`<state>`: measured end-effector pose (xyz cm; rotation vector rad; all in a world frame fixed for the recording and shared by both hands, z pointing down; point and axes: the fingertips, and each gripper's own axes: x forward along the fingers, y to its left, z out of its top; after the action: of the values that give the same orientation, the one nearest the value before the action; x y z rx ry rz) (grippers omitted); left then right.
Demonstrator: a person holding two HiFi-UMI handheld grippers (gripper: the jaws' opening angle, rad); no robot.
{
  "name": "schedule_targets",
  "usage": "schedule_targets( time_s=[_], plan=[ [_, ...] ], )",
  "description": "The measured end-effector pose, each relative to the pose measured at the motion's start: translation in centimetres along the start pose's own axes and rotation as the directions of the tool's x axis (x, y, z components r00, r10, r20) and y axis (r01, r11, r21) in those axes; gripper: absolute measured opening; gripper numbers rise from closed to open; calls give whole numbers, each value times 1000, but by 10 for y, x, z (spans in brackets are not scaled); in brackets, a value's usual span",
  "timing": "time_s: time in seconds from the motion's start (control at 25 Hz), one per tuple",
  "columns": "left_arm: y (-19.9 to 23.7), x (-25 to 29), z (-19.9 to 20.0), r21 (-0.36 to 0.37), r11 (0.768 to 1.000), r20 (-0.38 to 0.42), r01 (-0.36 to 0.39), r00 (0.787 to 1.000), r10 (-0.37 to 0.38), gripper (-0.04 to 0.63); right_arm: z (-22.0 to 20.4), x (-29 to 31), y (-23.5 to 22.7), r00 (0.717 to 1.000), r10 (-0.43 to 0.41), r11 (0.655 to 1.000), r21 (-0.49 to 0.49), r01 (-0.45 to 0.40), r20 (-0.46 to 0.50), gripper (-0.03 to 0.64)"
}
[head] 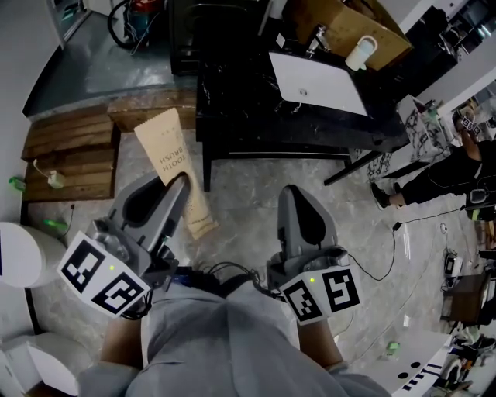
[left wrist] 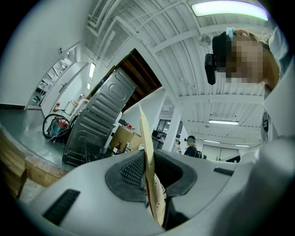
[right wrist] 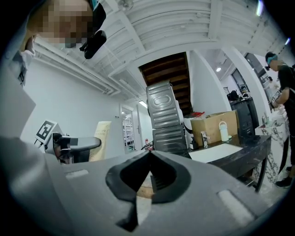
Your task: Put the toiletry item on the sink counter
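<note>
Toothbrush packet on its way to the sink: the kraft-paper toothbrush packet (head: 172, 167) is clamped edge-on in the left tool (head: 180, 186). Its long printed end reaches out ahead of the jaws over the stone floor (head: 248, 203), short of the near edge of the black sink table (head: 256, 132). The right tool (head: 292, 192) rides alongside, jaws closed together on nothing.

On the table a white basin (head: 318, 84) sits toward the right. A tap (head: 316, 37), a white bottle (head: 361, 53) and a cardboard box (head: 341, 19) stand along the far edge, and the dark strip left of the basin looks bare.

The set-down has not begun. To finish well, the person would likely bring the packet over that bare strip and lower it flat until it rests on the top. Only then should the jaws part, since the thin, light card could slide off the near edge or tip into the basin if released early.
</note>
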<state>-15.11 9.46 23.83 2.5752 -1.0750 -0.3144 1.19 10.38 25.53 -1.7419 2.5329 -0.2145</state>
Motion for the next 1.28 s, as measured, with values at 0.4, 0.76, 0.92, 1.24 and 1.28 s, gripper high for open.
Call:
schedule_targets(
  time_s=[0.4, 0.76, 0.92, 1.24, 1.28],
  plan=[
    [12, -3, 0, -27, 1000, 2, 0, 1000, 0, 57, -2, 6, 4, 1000, -13, 1000, 6, 13, -15, -3],
    [18, 0, -1, -34, 999, 15, -7, 1000, 8, 57, -6, 10, -1, 1000, -4, 1000, -9, 4, -26, -3],
    [21, 5, 0, -19, 1000, 25, -19, 1000, 19, 57, -3, 20, -3, 1000, 16, 999, -39, -17, -23, -3],
    [43, 34, 8, -12, 998, 40, -57, 998, 57, 57, 5, 58, -18, 999, 49, 992, -115, -51, -20, -3],
    [47, 40, 8, -11, 998, 40, -62, 997, 62, 57, 6, 63, -22, 998, 54, 991, -119, -56, -23, -3]
  ],
)
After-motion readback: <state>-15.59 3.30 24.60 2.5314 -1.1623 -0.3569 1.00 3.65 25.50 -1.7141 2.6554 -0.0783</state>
